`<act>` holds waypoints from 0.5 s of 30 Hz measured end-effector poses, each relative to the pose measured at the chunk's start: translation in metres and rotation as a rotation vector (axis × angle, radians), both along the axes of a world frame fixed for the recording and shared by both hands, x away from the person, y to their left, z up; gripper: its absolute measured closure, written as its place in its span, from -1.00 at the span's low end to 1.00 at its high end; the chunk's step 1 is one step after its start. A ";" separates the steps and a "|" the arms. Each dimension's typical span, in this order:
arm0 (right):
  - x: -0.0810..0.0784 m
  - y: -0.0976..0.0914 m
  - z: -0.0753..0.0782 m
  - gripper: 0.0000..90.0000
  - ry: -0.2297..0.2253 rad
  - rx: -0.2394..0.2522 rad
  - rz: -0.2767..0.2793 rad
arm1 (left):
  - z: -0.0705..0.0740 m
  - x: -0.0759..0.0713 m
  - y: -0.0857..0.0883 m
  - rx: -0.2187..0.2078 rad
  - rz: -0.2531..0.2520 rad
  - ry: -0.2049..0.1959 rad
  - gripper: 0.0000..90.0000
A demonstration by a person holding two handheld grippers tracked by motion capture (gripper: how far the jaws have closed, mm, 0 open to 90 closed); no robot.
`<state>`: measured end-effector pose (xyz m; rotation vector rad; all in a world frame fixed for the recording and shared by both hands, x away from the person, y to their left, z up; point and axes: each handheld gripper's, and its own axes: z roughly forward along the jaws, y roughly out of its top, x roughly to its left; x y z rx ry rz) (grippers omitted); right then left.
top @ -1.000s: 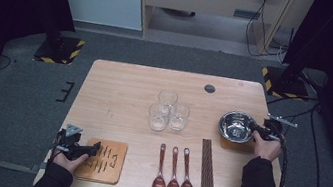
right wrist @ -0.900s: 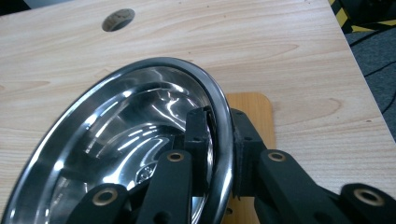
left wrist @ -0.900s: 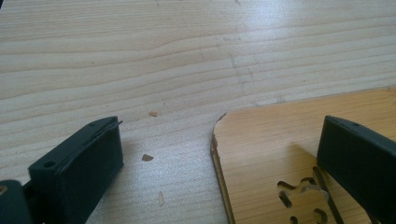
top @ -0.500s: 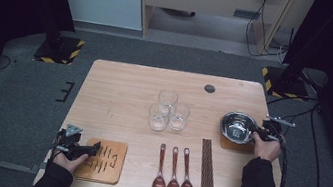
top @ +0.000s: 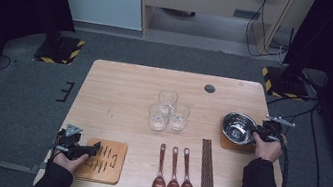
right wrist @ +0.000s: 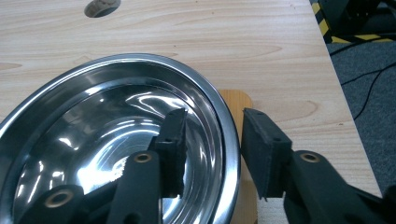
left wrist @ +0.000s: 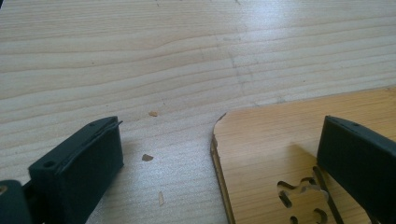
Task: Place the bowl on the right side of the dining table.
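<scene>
A shiny steel bowl sits on a small wooden coaster at the table's right side. My right gripper straddles the bowl's near rim. One pad is inside the bowl and the other is outside, with gaps to the rim. Its jaws have just been opening and stand open. At the front left, my left gripper is open over the corner of a wooden board with cut-out slots. One of its jaws is above the bare table, the other above the board.
Three glasses cluster at the table's centre. Three dark wooden spoons and a bundle of chopsticks lie at the front. A cable hole is at the back. The table's right edge runs close to the bowl.
</scene>
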<state>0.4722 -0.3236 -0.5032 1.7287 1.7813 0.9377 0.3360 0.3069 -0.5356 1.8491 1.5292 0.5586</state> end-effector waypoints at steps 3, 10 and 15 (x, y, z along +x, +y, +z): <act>-0.002 0.001 0.004 0.24 -0.022 -0.025 0.015 | 0.000 0.000 0.000 0.001 0.000 0.000 -1.00; -0.007 0.006 0.014 0.13 -0.058 -0.019 0.049 | 0.000 0.000 0.000 -0.002 0.010 -0.001 -1.00; -0.012 0.010 0.020 0.00 -0.083 -0.034 0.074 | 0.000 -0.002 0.002 -0.006 0.018 -0.008 -0.94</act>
